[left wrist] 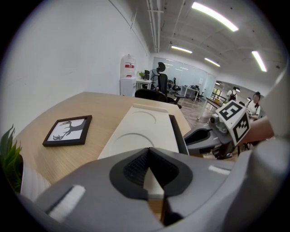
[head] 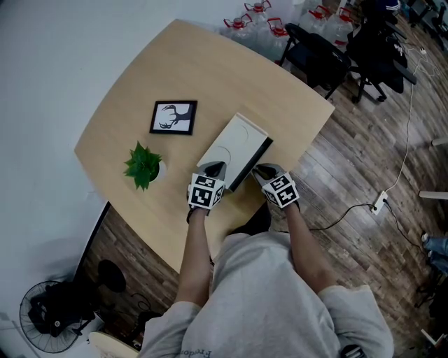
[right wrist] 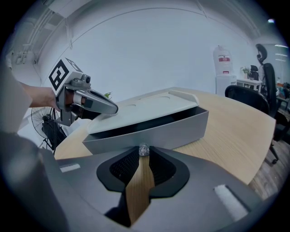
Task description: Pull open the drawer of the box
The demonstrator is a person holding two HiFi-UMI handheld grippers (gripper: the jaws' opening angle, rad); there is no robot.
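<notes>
A white box (head: 231, 143) lies on the wooden table (head: 196, 70), with its grey drawer (right wrist: 154, 131) slid a little way out of the long side, so a dark gap shows under the lid. My right gripper (head: 263, 170) is at the drawer front, and its jaws (right wrist: 143, 152) are shut on the small clear knob (right wrist: 143, 149). My left gripper (head: 212, 170) is shut, with its tips resting on the near corner of the box top (left wrist: 140, 131). The left gripper (right wrist: 102, 108) also shows in the right gripper view, pressed on the lid.
A black picture frame (head: 173, 117) and a small potted plant (head: 143, 166) sit on the table left of the box. Office chairs (head: 318, 52) and water bottles (head: 255, 17) stand beyond the far edge. A fan (head: 52, 311) is on the floor at the lower left.
</notes>
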